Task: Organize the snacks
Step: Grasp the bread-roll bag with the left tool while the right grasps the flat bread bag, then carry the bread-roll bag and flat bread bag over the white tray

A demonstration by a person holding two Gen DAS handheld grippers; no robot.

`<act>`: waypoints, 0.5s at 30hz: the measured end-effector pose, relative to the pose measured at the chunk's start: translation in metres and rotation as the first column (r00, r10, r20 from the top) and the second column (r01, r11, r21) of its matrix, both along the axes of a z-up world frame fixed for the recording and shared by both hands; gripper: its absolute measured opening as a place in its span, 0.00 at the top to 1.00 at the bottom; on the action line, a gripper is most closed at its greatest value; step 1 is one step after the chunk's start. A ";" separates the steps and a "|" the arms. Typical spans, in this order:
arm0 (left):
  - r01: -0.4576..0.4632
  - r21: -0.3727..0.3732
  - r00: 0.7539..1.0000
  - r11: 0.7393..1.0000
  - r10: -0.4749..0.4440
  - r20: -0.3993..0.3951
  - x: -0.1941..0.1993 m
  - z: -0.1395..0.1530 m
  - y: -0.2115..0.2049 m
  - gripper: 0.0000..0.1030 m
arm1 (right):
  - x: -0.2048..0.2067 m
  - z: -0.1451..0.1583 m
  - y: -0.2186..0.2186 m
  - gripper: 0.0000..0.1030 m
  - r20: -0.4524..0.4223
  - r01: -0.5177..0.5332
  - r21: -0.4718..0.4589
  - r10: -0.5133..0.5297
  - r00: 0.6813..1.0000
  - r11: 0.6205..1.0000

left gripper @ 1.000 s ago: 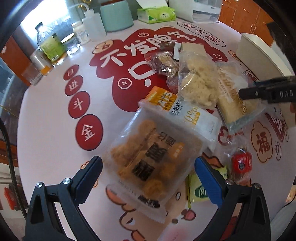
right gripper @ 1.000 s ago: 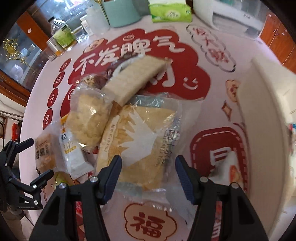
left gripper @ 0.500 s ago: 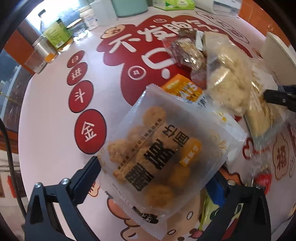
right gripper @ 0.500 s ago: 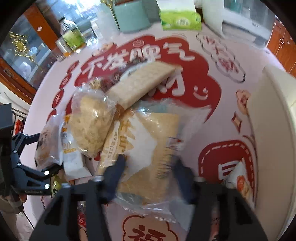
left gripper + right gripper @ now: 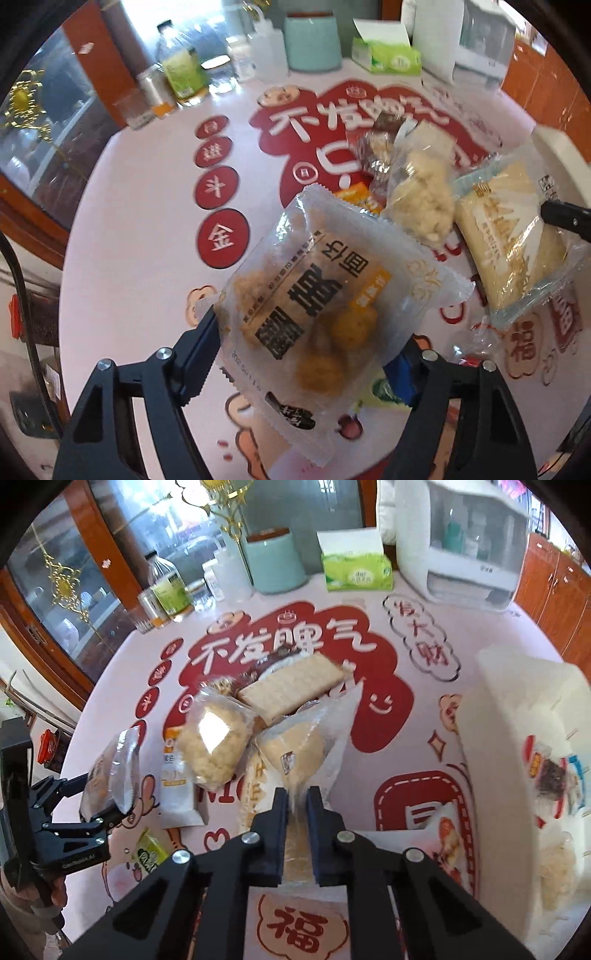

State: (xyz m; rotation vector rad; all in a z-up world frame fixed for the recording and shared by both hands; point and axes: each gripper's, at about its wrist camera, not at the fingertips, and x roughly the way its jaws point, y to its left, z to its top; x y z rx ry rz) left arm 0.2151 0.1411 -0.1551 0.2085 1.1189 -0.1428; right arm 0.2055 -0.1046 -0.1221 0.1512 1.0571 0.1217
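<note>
My left gripper [image 5: 306, 332] is shut on a clear bag of golden puffed balls [image 5: 325, 295] and holds it above the table; the bag also shows in the right wrist view [image 5: 114, 771]. My right gripper [image 5: 297, 805] is shut on a clear pack of pale cake [image 5: 306, 749], lifted and tilted; it also shows in the left wrist view [image 5: 506, 236]. On the table lie a bag of crumbly rice snack [image 5: 214, 742], a long wafer pack [image 5: 291, 690], a white and orange packet [image 5: 177, 782] and a small green packet [image 5: 149, 853].
A white storage box [image 5: 517, 738] with several snacks inside stands at the right. At the back are a teal container [image 5: 273, 561], a green tissue box [image 5: 354, 568], bottles [image 5: 166, 587] and a white appliance [image 5: 472, 550]. A loose snack pack [image 5: 447, 834] lies beside the box.
Both grippers closed: the left one on the puffed-ball bag, the right one on the cake pack. Both packs have been lifted off the table.
</note>
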 end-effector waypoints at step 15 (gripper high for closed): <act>0.019 -0.071 0.979 0.997 -0.004 0.205 -0.063 0.117 -0.034 0.25 | -0.086 0.106 -0.006 0.90 0.254 -0.017 -0.035 0.025 0.967 0.999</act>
